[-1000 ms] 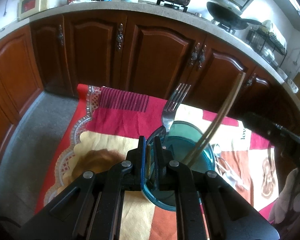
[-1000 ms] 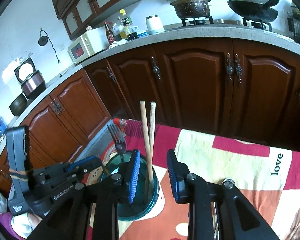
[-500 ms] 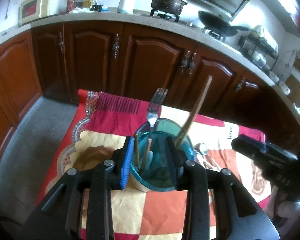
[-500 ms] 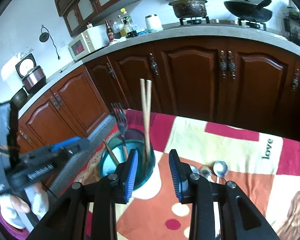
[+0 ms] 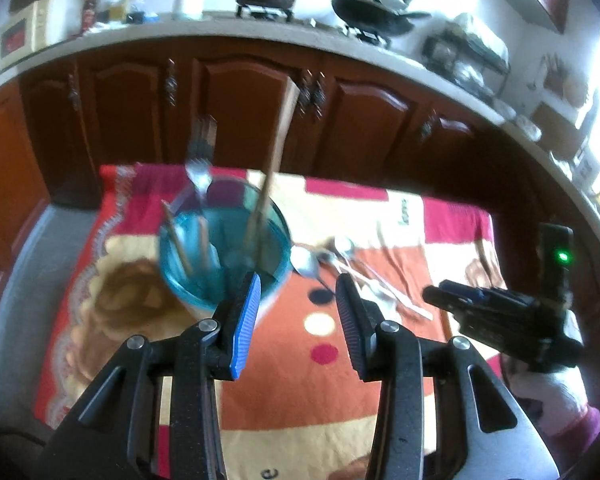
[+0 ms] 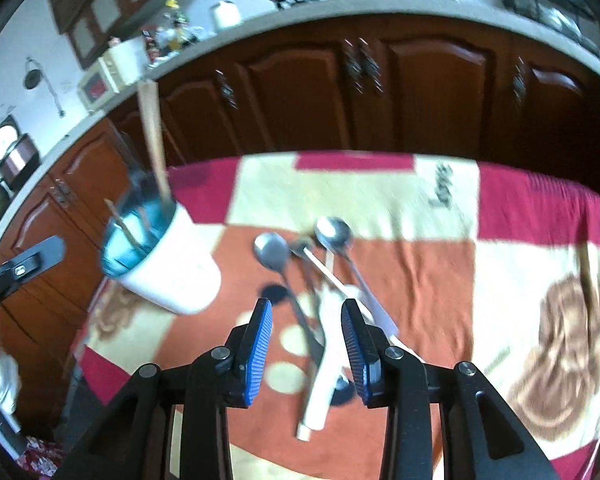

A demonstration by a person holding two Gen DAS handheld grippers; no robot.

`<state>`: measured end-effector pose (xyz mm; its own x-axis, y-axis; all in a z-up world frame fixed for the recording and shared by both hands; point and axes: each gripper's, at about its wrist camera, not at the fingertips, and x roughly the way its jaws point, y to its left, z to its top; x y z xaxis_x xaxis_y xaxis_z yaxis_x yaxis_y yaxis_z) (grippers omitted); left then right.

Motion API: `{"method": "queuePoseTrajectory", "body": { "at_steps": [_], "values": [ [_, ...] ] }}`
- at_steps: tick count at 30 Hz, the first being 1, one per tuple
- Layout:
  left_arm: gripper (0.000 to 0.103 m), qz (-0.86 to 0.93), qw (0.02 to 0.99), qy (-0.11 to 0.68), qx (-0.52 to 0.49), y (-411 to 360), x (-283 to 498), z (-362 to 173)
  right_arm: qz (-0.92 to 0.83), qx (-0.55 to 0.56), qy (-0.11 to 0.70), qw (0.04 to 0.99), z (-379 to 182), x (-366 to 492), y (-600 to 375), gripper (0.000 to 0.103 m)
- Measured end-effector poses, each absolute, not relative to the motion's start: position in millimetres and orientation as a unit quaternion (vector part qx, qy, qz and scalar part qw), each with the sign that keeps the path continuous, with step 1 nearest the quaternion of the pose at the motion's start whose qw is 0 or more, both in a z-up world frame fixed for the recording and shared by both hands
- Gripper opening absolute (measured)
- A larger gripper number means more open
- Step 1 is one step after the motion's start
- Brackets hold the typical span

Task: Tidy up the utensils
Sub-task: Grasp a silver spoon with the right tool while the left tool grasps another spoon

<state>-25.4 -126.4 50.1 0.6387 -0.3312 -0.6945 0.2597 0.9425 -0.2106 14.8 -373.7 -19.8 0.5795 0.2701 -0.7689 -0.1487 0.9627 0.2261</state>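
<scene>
Patchwork cloth [image 6: 420,208] covers the desk; brown cabinets [image 6: 420,92] behind. Left tool [image 5: 298,292] and right tool [image 6: 306,316] both spread, empty.

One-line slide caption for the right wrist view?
Open right tool above spoons on the cloth; cup of utensils stands left.

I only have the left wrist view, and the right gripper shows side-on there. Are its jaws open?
Observer: Yes. The right gripper has its jaws open, with nothing between them.
Operator: What is it lined up with?
Observer: A white-handled utensil lying on the cloth, its handle end nearest the gripper.
Operator: The nearest spoon looks pressed against the cup from here.
Observer: It is not. From the right wrist, bare cloth shows between the cup and that spoon.
</scene>
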Motion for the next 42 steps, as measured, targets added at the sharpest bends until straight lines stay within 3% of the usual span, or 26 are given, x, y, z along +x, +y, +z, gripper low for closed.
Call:
{"method": "queuePoseTrajectory", "body": {
  "at_steps": [12, 18, 25, 42],
  "values": [
    [0.039, -0.168, 0.886, 0.431, -0.022, -162.6, -26.8, 7.0, 0.112, 0.053, 0.473, 0.872, -69.4, 72.2, -380.9, 0.034],
    [0.039, -0.163, 0.879, 0.447, -0.02, -165.0, -20.1, -8.6, 0.106, -0.011, 0.503, 0.858, -97.5, 115.0, -363.5, 0.022],
    [0.039, -0.163, 0.869, 0.466, -0.027, -168.8, -10.4, -23.8, 0.116, -0.005, 0.513, 0.85, -114.3, 128.8, -369.2, 0.005],
    [0.038, -0.132, 0.864, 0.484, -0.045, -222.9, 30.3, -58.7, 0.081, 0.03, 0.505, 0.859, -96.9, 56.5, -451.9, 0.004]
  ]
}}
